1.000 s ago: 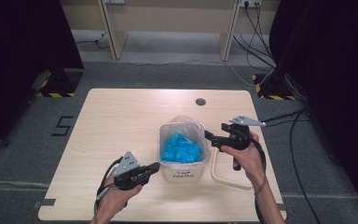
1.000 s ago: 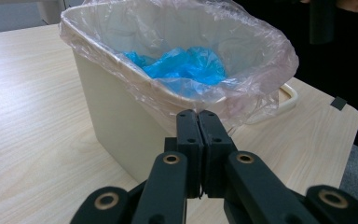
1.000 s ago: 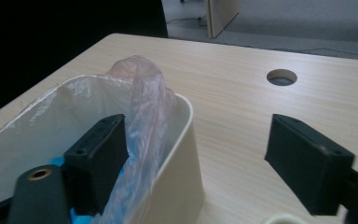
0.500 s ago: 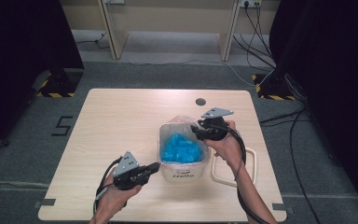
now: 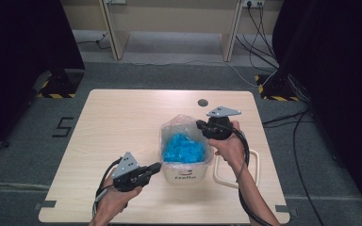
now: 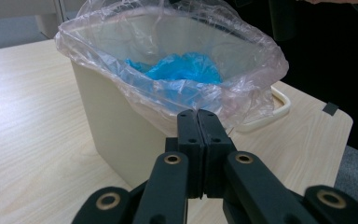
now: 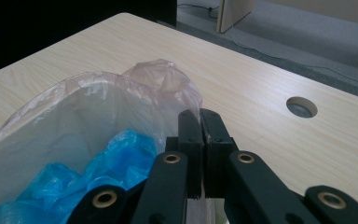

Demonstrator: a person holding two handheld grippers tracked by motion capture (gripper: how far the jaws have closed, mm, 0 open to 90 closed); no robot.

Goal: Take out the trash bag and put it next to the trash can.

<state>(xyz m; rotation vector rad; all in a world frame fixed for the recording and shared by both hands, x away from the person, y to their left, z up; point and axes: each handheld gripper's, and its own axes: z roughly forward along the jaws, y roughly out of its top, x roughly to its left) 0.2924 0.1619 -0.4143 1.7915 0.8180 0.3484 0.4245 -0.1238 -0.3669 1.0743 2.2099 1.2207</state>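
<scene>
A cream bin (image 5: 186, 175) marked "Hello" stands on the table (image 5: 122, 122), lined with a clear plastic bag (image 5: 184, 123). Crumpled blue film (image 5: 184, 147) lies inside it. My right gripper (image 5: 200, 125) is at the bin's back right rim; in the right gripper view its jaws (image 7: 199, 114) are pressed together on the edge of the bag (image 7: 98, 107), above the blue film (image 7: 98, 168). My left gripper (image 5: 156, 167) is shut and holds nothing, just off the bin's front left corner. In the left gripper view its tips (image 6: 198, 114) sit in front of the bag's (image 6: 168, 28) draped rim.
A cream ring-shaped frame (image 5: 254, 169) lies flat on the table to the right of the bin, under the right forearm. A round cable hole (image 5: 202, 102) is behind the bin. Cables trail over the floor beyond the table's right edge.
The right gripper has swung left from beside the bin to its back right rim and now sits on the bag's edge. The left gripper has stayed in place.
</scene>
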